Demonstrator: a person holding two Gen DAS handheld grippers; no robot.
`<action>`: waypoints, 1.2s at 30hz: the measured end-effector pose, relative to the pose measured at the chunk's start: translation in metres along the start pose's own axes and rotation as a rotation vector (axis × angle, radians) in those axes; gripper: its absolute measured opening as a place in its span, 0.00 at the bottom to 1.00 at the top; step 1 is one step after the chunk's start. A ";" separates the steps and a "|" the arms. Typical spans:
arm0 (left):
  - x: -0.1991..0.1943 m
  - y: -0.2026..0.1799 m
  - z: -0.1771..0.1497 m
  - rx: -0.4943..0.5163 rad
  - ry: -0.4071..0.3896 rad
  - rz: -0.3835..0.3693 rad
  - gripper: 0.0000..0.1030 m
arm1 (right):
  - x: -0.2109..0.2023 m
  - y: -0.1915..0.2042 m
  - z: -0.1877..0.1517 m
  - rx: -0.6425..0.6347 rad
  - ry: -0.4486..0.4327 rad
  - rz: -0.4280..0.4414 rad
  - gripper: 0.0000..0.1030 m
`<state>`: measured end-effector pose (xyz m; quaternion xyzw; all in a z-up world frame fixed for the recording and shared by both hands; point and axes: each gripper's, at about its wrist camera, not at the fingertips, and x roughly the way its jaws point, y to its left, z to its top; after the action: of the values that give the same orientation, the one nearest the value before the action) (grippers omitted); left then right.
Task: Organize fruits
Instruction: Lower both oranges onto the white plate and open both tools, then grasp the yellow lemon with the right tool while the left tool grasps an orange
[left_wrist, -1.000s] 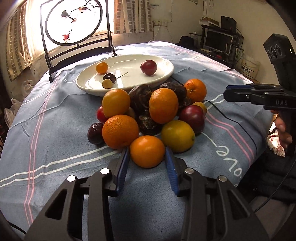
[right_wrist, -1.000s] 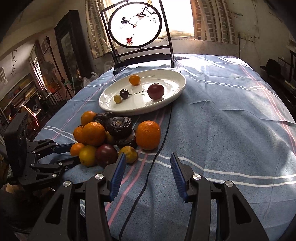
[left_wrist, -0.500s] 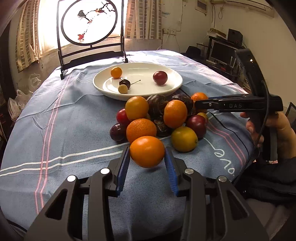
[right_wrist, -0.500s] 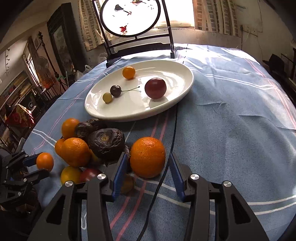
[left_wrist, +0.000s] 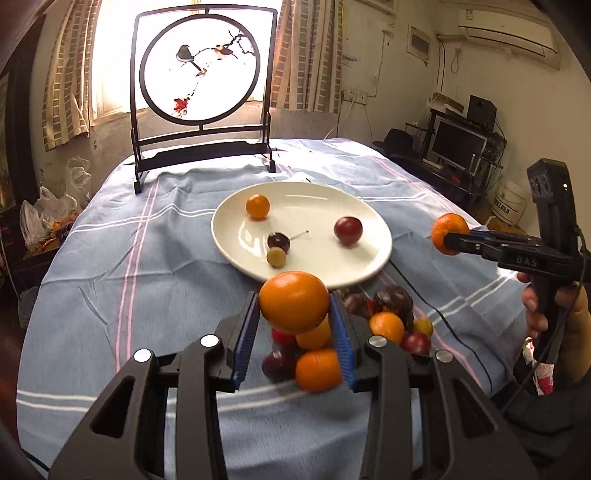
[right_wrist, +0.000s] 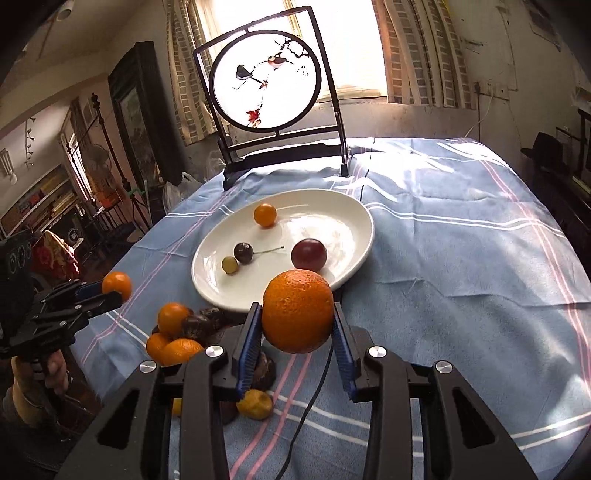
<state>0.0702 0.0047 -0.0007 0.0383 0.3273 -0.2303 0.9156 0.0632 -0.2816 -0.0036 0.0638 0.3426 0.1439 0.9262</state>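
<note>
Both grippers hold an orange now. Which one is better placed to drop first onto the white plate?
Probably the right gripper: its orange hangs by the plate rim, while the left gripper hangs over the pile.

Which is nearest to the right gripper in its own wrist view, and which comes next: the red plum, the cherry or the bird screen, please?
1. Red plum, on the plate's near right, just beyond the right gripper.
2. Cherry, mid-plate, to the left.
3. Bird screen, at the table's far edge.

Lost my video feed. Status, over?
Left gripper shut on smooth orange. Right gripper shut on big orange. Both lifted. White plate ahead, path open.
</note>
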 end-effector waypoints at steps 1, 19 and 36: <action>0.009 0.003 0.009 0.002 0.006 0.004 0.36 | 0.004 0.000 0.008 -0.006 -0.001 0.002 0.36; 0.149 0.036 0.066 -0.084 0.202 0.067 0.42 | 0.124 0.017 0.076 -0.046 0.094 -0.012 0.45; 0.024 -0.008 -0.031 0.075 0.115 0.017 0.51 | 0.019 0.020 -0.015 -0.077 0.055 -0.019 0.47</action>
<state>0.0651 -0.0055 -0.0393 0.0887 0.3704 -0.2319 0.8951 0.0631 -0.2567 -0.0225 0.0211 0.3626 0.1500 0.9196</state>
